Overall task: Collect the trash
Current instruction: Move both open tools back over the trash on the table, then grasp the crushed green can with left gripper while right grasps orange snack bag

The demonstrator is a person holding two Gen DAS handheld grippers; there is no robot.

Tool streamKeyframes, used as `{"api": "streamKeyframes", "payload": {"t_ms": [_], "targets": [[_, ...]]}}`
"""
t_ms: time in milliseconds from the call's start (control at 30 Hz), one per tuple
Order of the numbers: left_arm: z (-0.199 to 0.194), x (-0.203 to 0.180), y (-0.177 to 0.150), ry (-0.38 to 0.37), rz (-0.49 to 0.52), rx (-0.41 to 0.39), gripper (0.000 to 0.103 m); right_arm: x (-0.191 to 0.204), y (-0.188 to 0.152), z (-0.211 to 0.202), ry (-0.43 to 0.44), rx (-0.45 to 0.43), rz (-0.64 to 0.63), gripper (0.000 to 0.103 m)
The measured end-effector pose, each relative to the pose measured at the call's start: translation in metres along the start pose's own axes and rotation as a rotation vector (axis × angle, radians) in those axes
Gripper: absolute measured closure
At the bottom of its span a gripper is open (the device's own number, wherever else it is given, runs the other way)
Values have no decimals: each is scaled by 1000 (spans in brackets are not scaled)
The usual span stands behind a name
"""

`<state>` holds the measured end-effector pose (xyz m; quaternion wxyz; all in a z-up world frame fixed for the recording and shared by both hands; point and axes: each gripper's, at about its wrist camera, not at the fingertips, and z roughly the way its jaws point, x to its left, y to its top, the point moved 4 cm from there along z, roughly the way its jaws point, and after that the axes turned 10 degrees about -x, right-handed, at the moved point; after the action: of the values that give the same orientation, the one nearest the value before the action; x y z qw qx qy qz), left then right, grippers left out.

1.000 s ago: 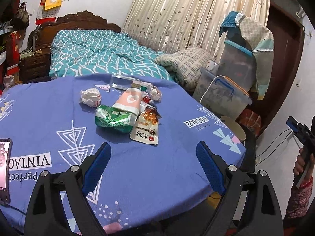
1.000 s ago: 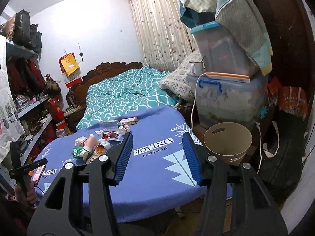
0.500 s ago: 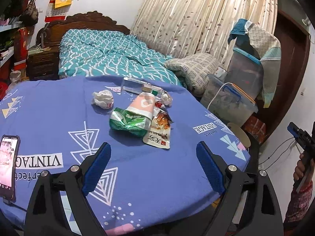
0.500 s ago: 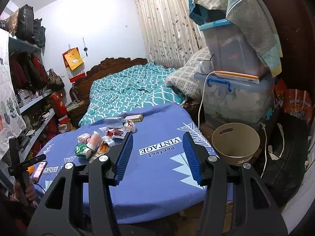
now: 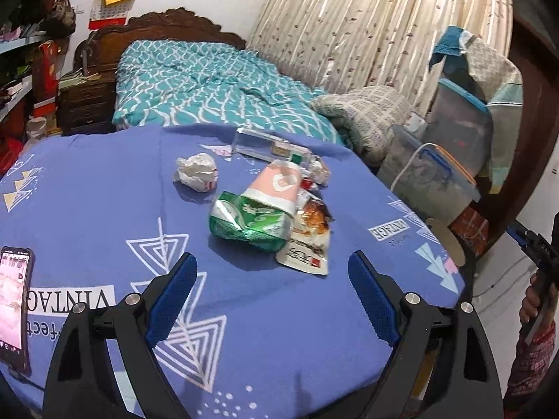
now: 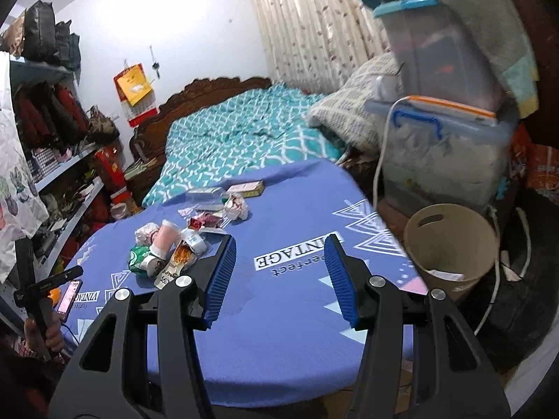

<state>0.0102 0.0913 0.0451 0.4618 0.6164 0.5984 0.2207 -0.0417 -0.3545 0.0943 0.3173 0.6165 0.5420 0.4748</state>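
Note:
A pile of trash lies on the blue tablecloth [image 5: 104, 188]: a green crumpled packet [image 5: 248, 221], a pink cup [image 5: 277, 188], a snack wrapper [image 5: 309, 241], a crumpled white paper [image 5: 197, 171] and a clear plastic box [image 5: 262, 145]. My left gripper [image 5: 270, 291] is open and empty, hovering just short of the green packet. My right gripper [image 6: 279, 272] is open and empty over the table's near right part; the pile [image 6: 167, 248] lies to its left. A beige bin [image 6: 450, 244] stands beside the table at the right.
A phone [image 5: 14, 300] lies at the table's left edge. A bed [image 5: 209, 83] stands behind the table. Stacked plastic storage boxes [image 6: 440, 146] and a pillow [image 6: 349, 104] sit at the right. Shelves [image 6: 52, 160] fill the left wall.
Both grippers have moved forward toward the table; the trash pile and the bin look closer. Both stay open and empty.

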Motion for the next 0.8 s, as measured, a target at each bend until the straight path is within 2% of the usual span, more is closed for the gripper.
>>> {"api": "streamKeyframes", "payload": {"t_ms": [167,367,433,533,667,800], "targets": [[19,10,4,27,-27,21,19,20,-13,58,72,83,-16,49],[55,12,4,30,-40,75,19,69,-57,139,250,243,32,54],[70,13,3,26,-57,100,19,91,-80,169,320,316,61,59],[89,23,1,18,-131,147,20,132,-116,214,377,414,64,61],[108,36,-1,11,-225,185,20,168,-137,251,408,466,68,61],[130,54,-8,-24,-373,224,20,183,-147,273,400,492,84,64]]}}
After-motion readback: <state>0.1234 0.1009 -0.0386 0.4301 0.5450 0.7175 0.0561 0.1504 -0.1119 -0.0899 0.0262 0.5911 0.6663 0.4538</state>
